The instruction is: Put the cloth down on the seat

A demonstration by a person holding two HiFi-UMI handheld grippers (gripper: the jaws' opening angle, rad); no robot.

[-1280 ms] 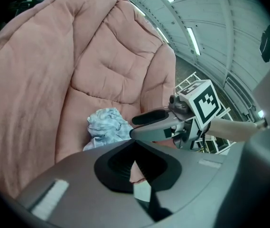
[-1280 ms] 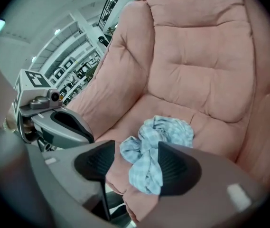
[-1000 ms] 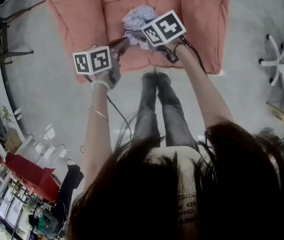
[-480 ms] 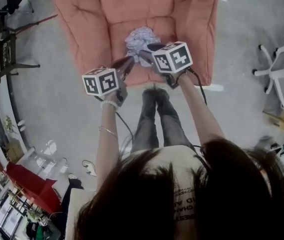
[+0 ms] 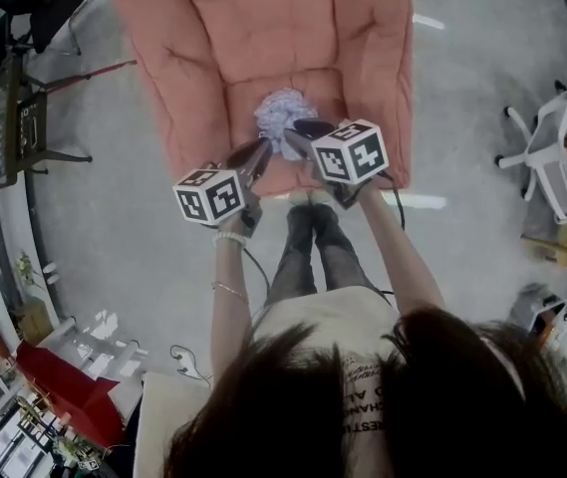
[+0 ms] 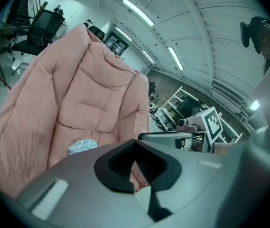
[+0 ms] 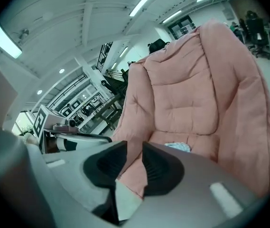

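Grey hall floor (image 5: 114,217), pink padded armchair (image 5: 263,18), crumpled pale cloth (image 5: 285,114) lying on its seat (image 5: 325,93). White office chair (image 5: 554,162) at right. Left gripper (image 5: 260,151) and right gripper (image 5: 297,130) beside the cloth, jaws of both parted, empty

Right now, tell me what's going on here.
A person stands facing a pink armchair with a gripper in each hand. The crumpled pale cloth lies on the seat cushion, and neither gripper holds it. The left gripper and right gripper hover near its front edge, jaws apart with nothing between them. The cloth looks already put down.
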